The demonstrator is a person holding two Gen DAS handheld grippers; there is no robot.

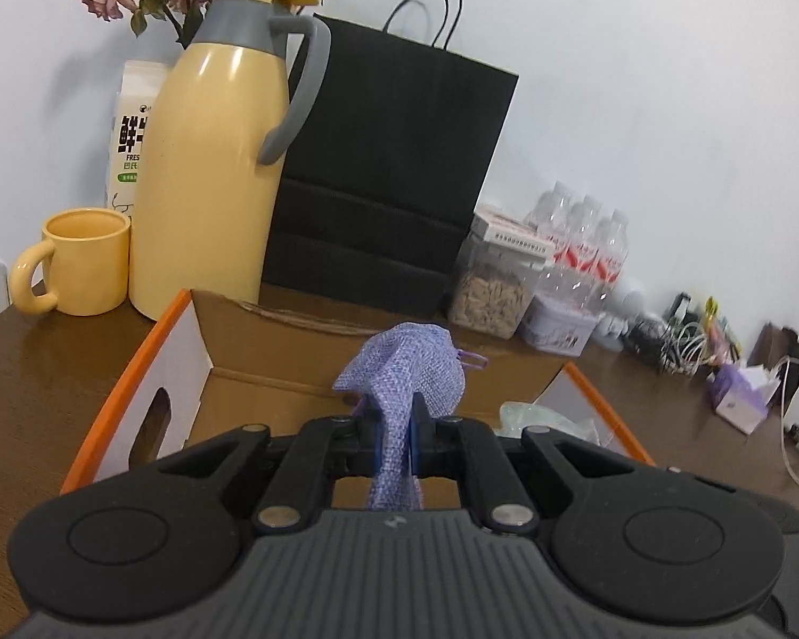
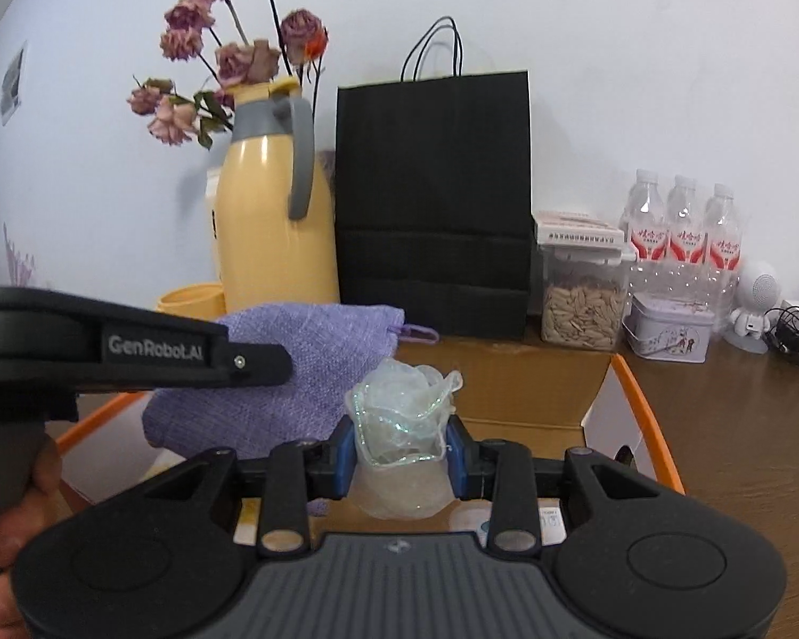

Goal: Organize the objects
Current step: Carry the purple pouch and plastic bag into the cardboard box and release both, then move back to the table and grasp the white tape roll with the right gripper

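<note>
left gripper (image 1: 394, 439): clamped on the purple pouch (image 1: 405, 367), over the open box (image 1: 271, 351)
right gripper (image 2: 402, 452): pinching a clear crinkly bag (image 2: 399, 415)
left to do: guessing both still need dropping in the box

I see a brown wood-grain counter (image 1: 53, 373) against a white wall. Standing directly on it, from the left: a yellow mug (image 1: 82, 261), a yellow thermos jug (image 1: 213, 160) with a grey handle, and a black paper bag (image 1: 394, 170). In front of these rests an open cardboard box (image 1: 293, 341) with orange-edged flaps. Right of the bag: a clear container of seeds (image 2: 583, 303), a lavender tin (image 2: 668, 327), three water bottles (image 2: 682, 223), a small white figurine (image 2: 753, 301), and tangled cables (image 2: 796, 327).
</note>
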